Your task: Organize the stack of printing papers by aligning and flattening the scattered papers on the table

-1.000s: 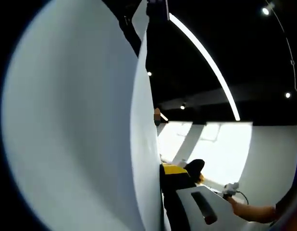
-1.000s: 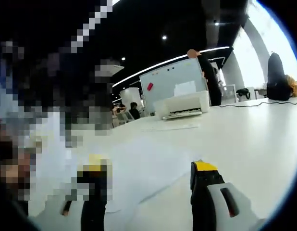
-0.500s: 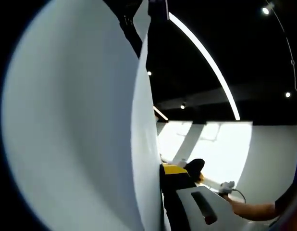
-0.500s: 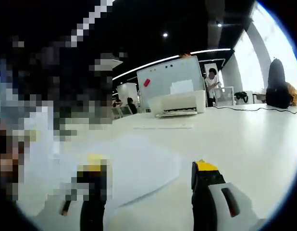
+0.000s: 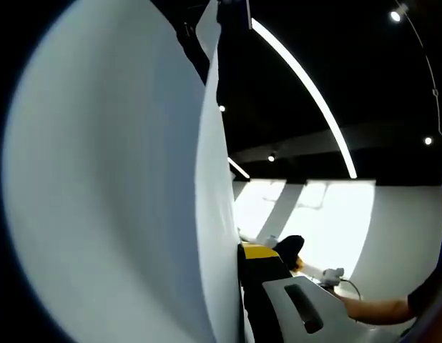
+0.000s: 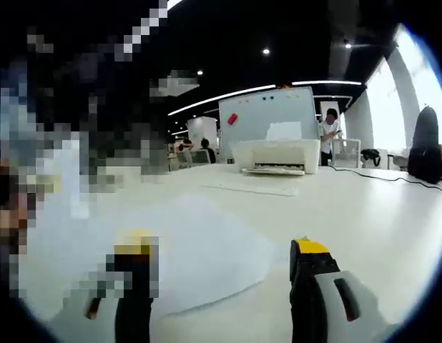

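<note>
- the left tongs (image 5: 239, 286) are clamped on a sheet of paper (image 5: 114, 200) held up on edge close to the lens; it curves across the left of the left gripper view, with one yellow-tipped jaw pressed against its right face.
- the right tongs (image 6: 221, 286) stand apart with nothing between the jaws, low over the white surface (image 6: 378, 229).
- in the right gripper view, loose papers (image 6: 207, 250) lie flat on the surface just ahead of the jaws, one corner pointing right; another thin sheet (image 6: 253, 189) lies farther off, near a white printer (image 6: 277, 156) and a whiteboard (image 6: 267, 125).
- judged step: bringing the lifted sheet to the papers on the surface to square it up.
- to do it well: lower the sheet slowly so it does not buckle, bring one edge down against the pile's edge first, then let the rest lie down flat; use the free right tongs to hold the pile so it does not slide, and release only once corners match.
- hard to make out: the left tongs' other jaw sits behind the sheet; how many sheets are held or lie in the pile cannot be told.
- the sheet's lower edge is cut off.
- a person's forearm (image 5: 371, 309) shows at the lower right of the left gripper view.
</note>
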A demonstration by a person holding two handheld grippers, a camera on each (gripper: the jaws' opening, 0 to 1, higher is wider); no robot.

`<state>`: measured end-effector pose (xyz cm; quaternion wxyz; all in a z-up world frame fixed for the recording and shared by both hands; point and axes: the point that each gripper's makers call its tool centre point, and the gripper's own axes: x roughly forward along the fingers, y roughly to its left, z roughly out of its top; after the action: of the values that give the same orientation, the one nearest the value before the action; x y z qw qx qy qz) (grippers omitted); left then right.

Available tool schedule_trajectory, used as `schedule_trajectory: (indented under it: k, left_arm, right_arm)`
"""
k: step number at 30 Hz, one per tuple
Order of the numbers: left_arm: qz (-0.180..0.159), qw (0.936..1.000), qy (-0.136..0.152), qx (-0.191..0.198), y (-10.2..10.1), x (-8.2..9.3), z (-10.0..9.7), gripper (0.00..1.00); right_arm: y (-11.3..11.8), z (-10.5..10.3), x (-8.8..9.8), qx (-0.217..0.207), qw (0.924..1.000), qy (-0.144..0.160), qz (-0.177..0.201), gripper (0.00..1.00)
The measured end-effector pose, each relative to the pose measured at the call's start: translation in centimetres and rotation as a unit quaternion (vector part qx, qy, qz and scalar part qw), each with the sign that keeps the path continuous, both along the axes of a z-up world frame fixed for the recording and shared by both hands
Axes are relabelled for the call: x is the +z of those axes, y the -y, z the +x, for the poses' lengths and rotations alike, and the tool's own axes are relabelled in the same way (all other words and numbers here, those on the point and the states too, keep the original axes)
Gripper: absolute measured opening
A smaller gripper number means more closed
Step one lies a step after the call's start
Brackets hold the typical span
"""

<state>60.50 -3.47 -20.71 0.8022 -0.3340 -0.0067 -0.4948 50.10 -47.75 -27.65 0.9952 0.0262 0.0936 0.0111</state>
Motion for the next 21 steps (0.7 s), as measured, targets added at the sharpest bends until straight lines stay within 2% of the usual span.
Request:
schedule_trajectory:
  k: [3,17,21]
  left_arm:
    - [0.001,1.0,0.0,0.0,0.0,0.0,0.0,0.06]
    - [0.0,1.0,0.001,0.0,0.0,0.0,0.1,0.06]
    - [0.001,1.0,0.0,0.0,0.0,0.0,0.1,0.06]
  right_arm:
    - [1.1,0.5,-1.4,-0.008,0.9989,-0.037,-0.026,0.73]
    - [-0.3,0.9,-1.8,0.02,0.9987,-0.04,-0.022,0.8]
    - [0.1,1.3,-2.1,0.016,0.9985,-0.048,-0.02,0.85]
